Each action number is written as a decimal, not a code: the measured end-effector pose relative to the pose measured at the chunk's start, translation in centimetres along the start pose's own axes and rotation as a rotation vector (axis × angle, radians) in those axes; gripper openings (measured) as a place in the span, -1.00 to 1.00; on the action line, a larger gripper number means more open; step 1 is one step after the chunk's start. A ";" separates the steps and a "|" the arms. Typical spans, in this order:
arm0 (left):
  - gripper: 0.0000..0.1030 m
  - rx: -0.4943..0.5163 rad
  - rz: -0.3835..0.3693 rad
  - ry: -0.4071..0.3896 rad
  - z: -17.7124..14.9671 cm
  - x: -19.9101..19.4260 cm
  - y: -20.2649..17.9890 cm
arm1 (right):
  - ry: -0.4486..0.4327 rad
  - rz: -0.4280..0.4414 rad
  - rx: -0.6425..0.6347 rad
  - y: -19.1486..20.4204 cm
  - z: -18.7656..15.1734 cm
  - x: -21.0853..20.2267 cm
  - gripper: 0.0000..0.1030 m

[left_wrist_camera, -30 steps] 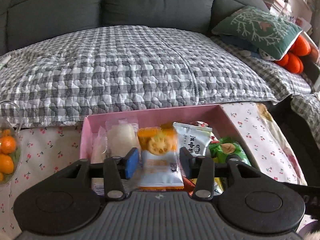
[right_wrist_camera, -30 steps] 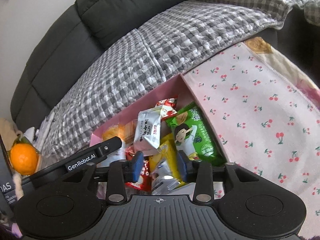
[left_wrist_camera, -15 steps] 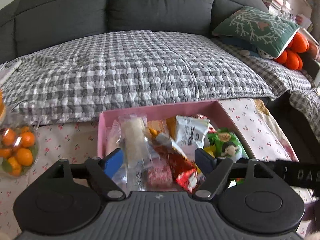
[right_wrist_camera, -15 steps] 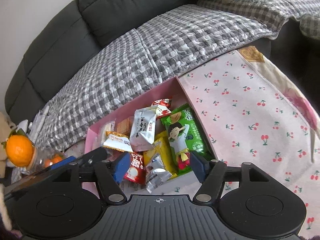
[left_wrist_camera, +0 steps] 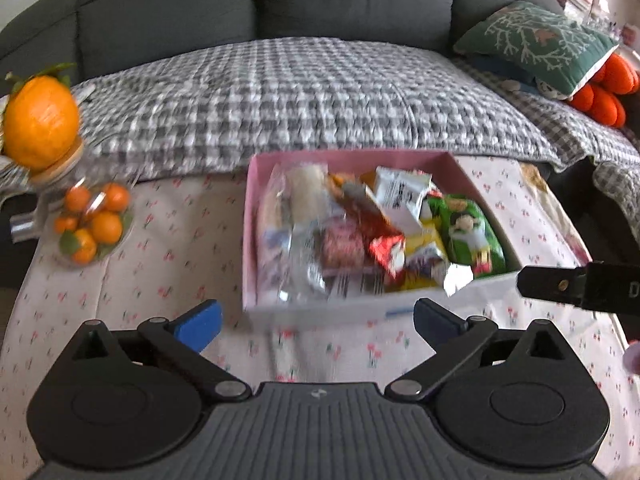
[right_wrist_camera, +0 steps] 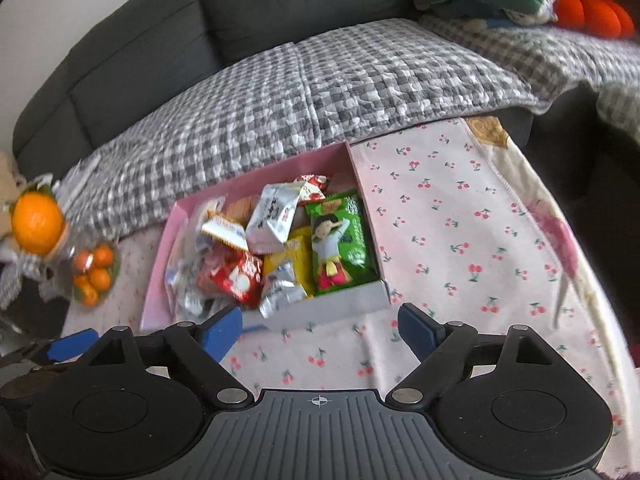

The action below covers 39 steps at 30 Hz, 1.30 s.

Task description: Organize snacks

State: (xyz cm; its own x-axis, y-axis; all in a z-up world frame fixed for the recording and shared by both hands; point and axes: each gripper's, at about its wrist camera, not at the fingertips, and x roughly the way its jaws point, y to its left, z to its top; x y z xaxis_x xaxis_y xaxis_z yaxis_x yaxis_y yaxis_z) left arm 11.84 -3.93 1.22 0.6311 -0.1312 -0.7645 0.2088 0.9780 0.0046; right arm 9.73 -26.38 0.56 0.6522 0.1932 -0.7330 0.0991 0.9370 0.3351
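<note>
A pink box (left_wrist_camera: 250, 240) (right_wrist_camera: 160, 256) sits on the cherry-print tablecloth (left_wrist_camera: 168, 280) (right_wrist_camera: 460, 220), full of snack packets. Among them are a green packet (left_wrist_camera: 468, 236) (right_wrist_camera: 340, 240), a red packet (left_wrist_camera: 386, 248) (right_wrist_camera: 236, 276), a white packet (left_wrist_camera: 398, 192) (right_wrist_camera: 272, 216) and a yellow one (right_wrist_camera: 292, 264). My left gripper (left_wrist_camera: 318, 322) is open and empty, held back from the box's near wall. My right gripper (right_wrist_camera: 320, 330) is open and empty, also back from the box. The right gripper's side shows at the right edge of the left wrist view (left_wrist_camera: 580, 286).
A glass dish of small oranges (left_wrist_camera: 90, 224) (right_wrist_camera: 94, 276) stands left of the box, with a large orange ornament (left_wrist_camera: 40, 128) (right_wrist_camera: 36, 224) beside it. A dark sofa with a checked quilt (left_wrist_camera: 300, 100) (right_wrist_camera: 340, 80) lies behind the table. A green cushion (left_wrist_camera: 536, 44) lies at its right.
Both grippers opened, let go of the packets in the box, and pulled back and up from it. The packets now lie in the box.
</note>
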 end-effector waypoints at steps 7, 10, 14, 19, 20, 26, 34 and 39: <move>0.99 -0.024 0.069 0.015 -2.2 -2.8 -0.4 | 0.024 -0.023 -0.133 0.8 -2.1 -2.1 0.85; 0.99 -0.044 0.075 0.007 -3.1 -3.9 -0.3 | -0.003 -0.039 -0.188 1.4 -3.0 -3.3 0.90; 0.99 -0.050 0.112 0.011 -4.4 -4.2 -0.7 | -0.019 -0.063 -0.211 1.6 -3.7 -4.1 0.90; 0.99 -0.064 0.112 0.036 -5.4 -4.0 -1.0 | -0.011 -0.105 -0.214 1.6 -4.2 -3.8 0.90; 0.99 -0.071 0.116 0.036 -5.5 -4.1 -0.9 | -0.014 -0.115 -0.224 1.7 -4.3 -3.7 0.90; 0.99 -0.056 0.125 0.034 -5.7 -4.3 -1.1 | -0.001 -0.135 -0.266 2.2 -4.8 -3.0 0.91; 0.99 -0.052 0.119 0.046 -5.9 -4.3 -1.1 | 0.002 -0.147 -0.289 2.7 -5.2 -2.7 0.91; 0.99 -0.051 0.117 0.050 -5.9 -4.3 -1.1 | 0.000 -0.151 -0.284 2.7 -5.1 -2.7 0.91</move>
State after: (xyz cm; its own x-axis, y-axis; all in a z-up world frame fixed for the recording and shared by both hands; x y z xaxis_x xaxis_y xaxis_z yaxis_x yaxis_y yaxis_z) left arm 4.50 -3.49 0.72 0.6107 -0.0090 -0.7918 0.0968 0.9933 0.0634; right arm 4.42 -22.90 0.39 0.6458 0.0457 -0.7622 -0.0192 0.9989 0.0436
